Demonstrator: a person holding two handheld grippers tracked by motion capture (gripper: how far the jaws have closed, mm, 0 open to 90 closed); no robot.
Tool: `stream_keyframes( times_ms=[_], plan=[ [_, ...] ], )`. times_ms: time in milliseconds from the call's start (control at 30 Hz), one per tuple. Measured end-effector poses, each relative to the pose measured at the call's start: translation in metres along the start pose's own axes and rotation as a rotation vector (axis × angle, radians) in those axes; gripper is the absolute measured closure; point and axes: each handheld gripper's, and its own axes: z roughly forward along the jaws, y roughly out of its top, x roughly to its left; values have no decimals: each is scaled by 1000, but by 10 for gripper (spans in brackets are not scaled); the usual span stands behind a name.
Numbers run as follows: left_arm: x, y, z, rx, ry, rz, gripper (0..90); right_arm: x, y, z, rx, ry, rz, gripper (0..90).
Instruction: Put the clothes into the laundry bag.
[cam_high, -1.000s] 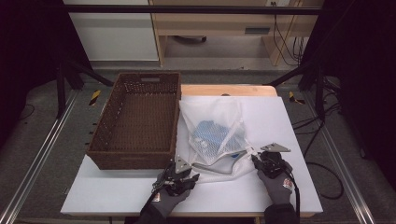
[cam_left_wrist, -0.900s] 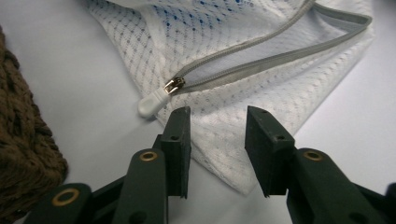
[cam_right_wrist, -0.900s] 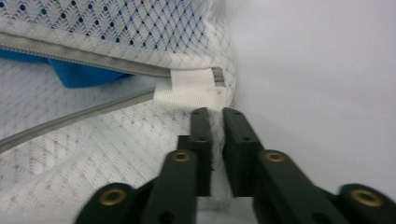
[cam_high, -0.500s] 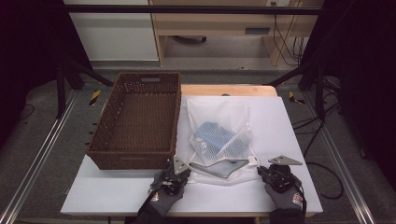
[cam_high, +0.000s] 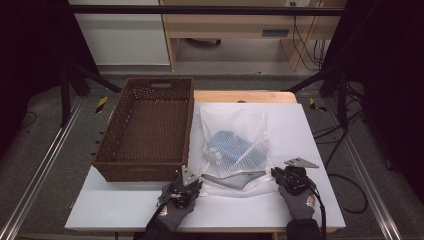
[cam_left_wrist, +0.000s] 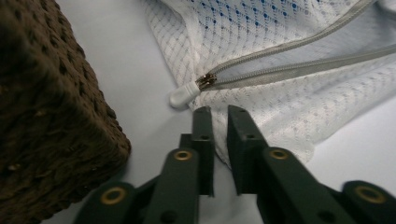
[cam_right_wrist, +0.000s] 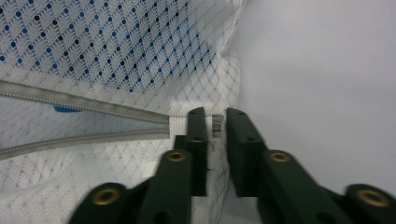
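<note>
A white mesh bag (cam_high: 232, 125) lies flat mid-table with a blue item (cam_high: 230, 147) inside. Its grey zipper (cam_high: 235, 176) runs along the near edge, open, with the two tracks apart. The metal zipper pull (cam_left_wrist: 205, 80) sits at the left end beside a white tab (cam_left_wrist: 180, 98). My left gripper (cam_high: 199, 176) is at that corner, its jaws (cam_left_wrist: 219, 112) nearly together with the bag's edge in the narrow gap. My right gripper (cam_high: 275, 173) is shut on the bag's fabric at the zipper's other end (cam_right_wrist: 215, 115). Gloved hands hold both.
A dark wicker basket (cam_high: 140, 170) stands empty on the table's left half, its near corner (cam_left_wrist: 56, 121) close beside my left gripper. The white table (cam_high: 310, 130) has bare room right of the bag. Black frame posts and cables stand beyond the edges.
The right gripper has shifted right and slightly toward the person. The bag, bunched up a second ago, now lies flatter with its zipper edge stretched between the grippers.
</note>
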Motion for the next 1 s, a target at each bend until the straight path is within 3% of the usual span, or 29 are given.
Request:
stream_keyframes(
  times_ms=[133,367,400,467,567,633,667,700,733,867,1000],
  plan=[
    [3,0,-1,1,-8,-10,884,1,-6,-9,3,-21,8,876],
    [7,-4,-2,-19,-18,-19,878,-4,-15,-15,-14,-4,11,847],
    [10,-5,-3,-34,-27,-18,849,-5,-14,-16,-18,-9,8,780],
    [11,-6,-5,-51,-27,-19,832,-5,-14,-17,-24,-9,3,744],
    [17,-5,-15,-121,-64,-28,733,-8,-12,-22,-93,-15,1,579],
    [17,-5,-17,-130,-70,-31,681,-8,-11,-24,-109,-18,-6,541],
    [19,-7,-22,-148,-95,-22,652,-9,-10,-27,-136,-24,-15,440],
    [19,-7,-22,-148,-95,-22,629,-9,-10,-27,-136,-24,-15,440],
    [20,-8,-25,-155,-98,-20,611,-11,-9,-30,-155,-31,-17,361],
    [25,-15,-32,-153,-116,-8,523,-17,-8,-33,-170,-47,-7,261],
    [31,-18,-37,-148,-115,-21,473,-22,-9,-34,-174,-49,4,218]
  ],
)
